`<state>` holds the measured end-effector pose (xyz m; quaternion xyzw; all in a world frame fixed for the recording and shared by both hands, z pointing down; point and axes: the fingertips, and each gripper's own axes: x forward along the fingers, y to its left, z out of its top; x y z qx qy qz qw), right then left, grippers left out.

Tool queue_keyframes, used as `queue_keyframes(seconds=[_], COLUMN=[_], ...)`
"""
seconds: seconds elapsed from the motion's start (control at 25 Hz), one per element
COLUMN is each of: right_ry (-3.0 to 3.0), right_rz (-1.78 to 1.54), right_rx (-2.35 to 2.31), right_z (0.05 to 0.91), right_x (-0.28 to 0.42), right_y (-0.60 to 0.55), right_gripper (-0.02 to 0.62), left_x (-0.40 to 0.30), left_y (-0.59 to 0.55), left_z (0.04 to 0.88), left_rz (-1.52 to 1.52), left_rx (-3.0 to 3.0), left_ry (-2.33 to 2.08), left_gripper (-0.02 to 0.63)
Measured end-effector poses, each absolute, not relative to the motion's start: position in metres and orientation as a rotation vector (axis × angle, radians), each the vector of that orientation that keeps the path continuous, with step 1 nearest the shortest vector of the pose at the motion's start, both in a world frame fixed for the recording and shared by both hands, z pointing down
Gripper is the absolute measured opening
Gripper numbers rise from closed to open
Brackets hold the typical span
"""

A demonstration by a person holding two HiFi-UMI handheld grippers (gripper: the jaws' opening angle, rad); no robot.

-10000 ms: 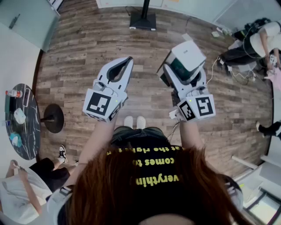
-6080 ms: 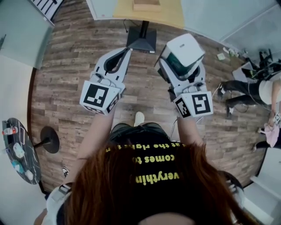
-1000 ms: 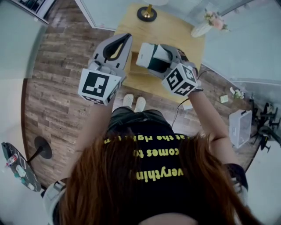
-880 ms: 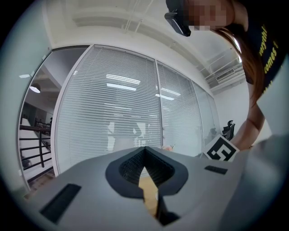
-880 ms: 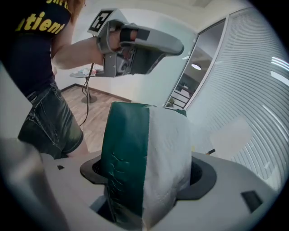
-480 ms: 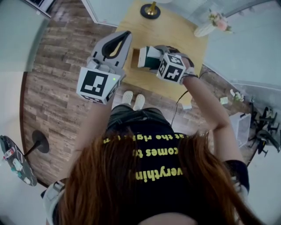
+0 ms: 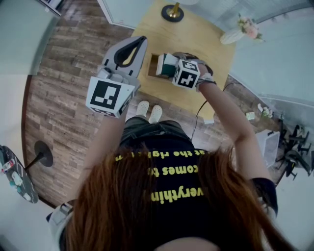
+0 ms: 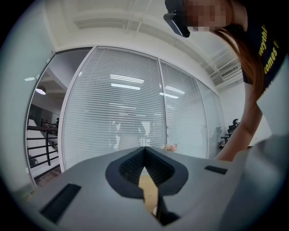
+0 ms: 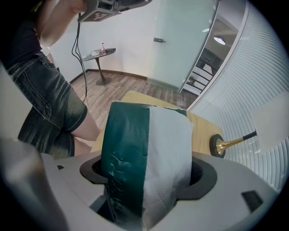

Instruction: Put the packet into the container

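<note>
A green and white packet [image 7: 166, 63] is clamped in my right gripper [image 7: 170, 66], which is shut on it. In the right gripper view the packet [image 9: 144, 158] fills the space between the jaws and hides the fingertips. A small wooden container [image 7: 151, 66] stands on the yellow wooden table [image 7: 206, 44], and the packet hangs at its right rim. My left gripper [image 7: 143, 40] is held to the left of the container above the table's edge. Its jaws meet at the tip [image 8: 144, 150] with nothing between them.
A lamp with a round dark base and brass stem [image 7: 171, 11] stands at the far end of the table, also in the right gripper view [image 9: 219, 145]. A vase of flowers [image 7: 241, 29] sits at the right corner. The person's feet [image 7: 149, 112] stand at the table's near edge.
The person has walked across the wooden floor to the table. Over the last second my right gripper carried the packet leftward and down to the container; the left gripper barely moved.
</note>
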<state>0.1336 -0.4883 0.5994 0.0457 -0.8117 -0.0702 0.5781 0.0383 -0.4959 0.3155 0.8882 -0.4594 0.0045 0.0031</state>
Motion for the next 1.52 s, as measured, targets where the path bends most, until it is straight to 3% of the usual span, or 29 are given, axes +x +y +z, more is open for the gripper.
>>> queue_keyframes(seconds=[1.52], right_ry=[-1.93], right_rz=[-0.06], right_rx=[0.113], right_z=[0.603], right_x=[0.134], right_y=[-0.485], right_gripper=[0.445], left_x=[0.039], left_y=[-0.49], left_z=[0.311], left_rz=[0.002], left_rx=[2.79], left_ry=[-1.422], left_gripper=[0.0])
